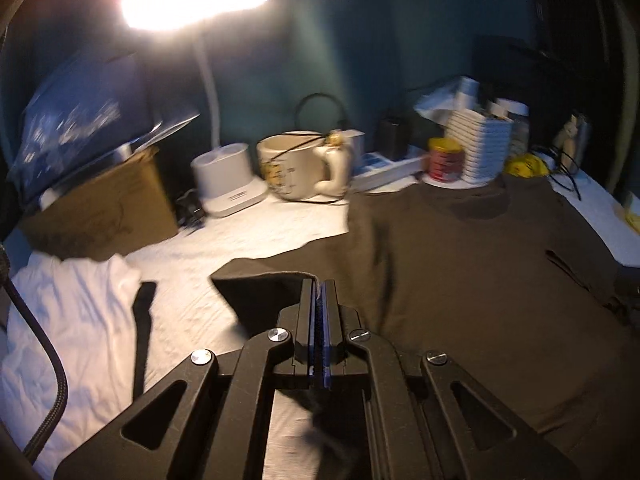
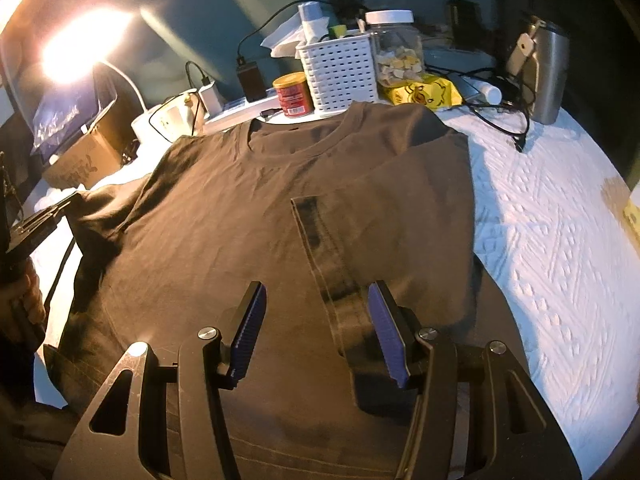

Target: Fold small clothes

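A teal wall (image 2: pixel 224 4) stood behind the table, lit by a bright lamp (image 1: pixel 196 0) on a white curved neck. A white textured cloth (image 2: pixel 552 240) covered the table. Along the back stood a cardboard box (image 1: pixel 104 208), a cream mug (image 1: pixel 296 164), a red tin (image 2: pixel 293 94), a white slotted basket (image 2: pixel 340 72), a clear jar (image 2: pixel 396 46) with a white lid and a steel tumbler (image 2: pixel 550 76). Black cables (image 2: pixel 496 118) trailed beside a yellow packet (image 2: pixel 424 94).

One brown T-shirt (image 2: pixel 260 208) is lying at centre, two grippers (image 2: pixel 316 320) (image 1: pixel 319 292) are showing, one mug (image 1: pixel 298 166) is sitting at twelve o'clock, one white basket (image 2: pixel 340 72) and one red can (image 2: pixel 293 94) are standing at one o'clock.
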Action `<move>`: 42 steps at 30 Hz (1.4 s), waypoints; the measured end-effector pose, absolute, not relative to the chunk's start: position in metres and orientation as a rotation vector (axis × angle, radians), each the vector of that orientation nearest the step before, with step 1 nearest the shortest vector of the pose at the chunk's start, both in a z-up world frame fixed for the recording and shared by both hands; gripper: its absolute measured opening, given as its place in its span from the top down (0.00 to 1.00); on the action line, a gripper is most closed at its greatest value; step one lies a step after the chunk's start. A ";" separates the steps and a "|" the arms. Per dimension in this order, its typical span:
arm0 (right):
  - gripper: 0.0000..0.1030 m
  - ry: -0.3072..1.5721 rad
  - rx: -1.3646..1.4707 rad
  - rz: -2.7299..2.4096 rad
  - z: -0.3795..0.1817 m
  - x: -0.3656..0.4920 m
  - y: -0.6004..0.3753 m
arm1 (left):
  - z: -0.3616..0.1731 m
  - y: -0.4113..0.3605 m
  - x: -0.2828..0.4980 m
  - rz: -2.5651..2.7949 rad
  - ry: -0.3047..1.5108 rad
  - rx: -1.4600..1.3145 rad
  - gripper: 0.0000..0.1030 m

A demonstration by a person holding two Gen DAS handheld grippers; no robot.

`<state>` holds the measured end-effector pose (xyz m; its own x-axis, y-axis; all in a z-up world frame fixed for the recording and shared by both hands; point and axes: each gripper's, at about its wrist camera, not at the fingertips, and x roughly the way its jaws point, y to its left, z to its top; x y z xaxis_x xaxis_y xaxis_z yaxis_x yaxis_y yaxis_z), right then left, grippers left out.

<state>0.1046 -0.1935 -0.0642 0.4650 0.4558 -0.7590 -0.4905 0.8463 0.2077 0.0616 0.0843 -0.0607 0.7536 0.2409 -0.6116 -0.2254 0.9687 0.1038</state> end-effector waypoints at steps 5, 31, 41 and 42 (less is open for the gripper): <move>0.45 0.916 -0.017 0.569 -0.068 0.102 -0.212 | -0.069 0.051 0.074 0.183 0.707 0.101 0.99; 0.45 0.926 0.039 0.541 -0.078 0.100 -0.240 | -0.067 -0.012 0.068 -0.043 0.835 0.208 0.44; 0.45 0.922 0.033 0.562 -0.077 0.102 -0.229 | -0.059 0.047 0.095 0.034 0.797 0.293 0.44; 0.45 0.922 0.033 0.562 -0.077 0.101 -0.228 | -0.065 0.050 0.103 0.027 0.822 0.301 0.44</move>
<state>0.1012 -0.2281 -0.0772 0.4715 0.4731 -0.7442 -0.4452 0.8562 0.2623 0.1025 0.0502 -0.0646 0.6829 0.1393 -0.7171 0.0927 0.9572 0.2742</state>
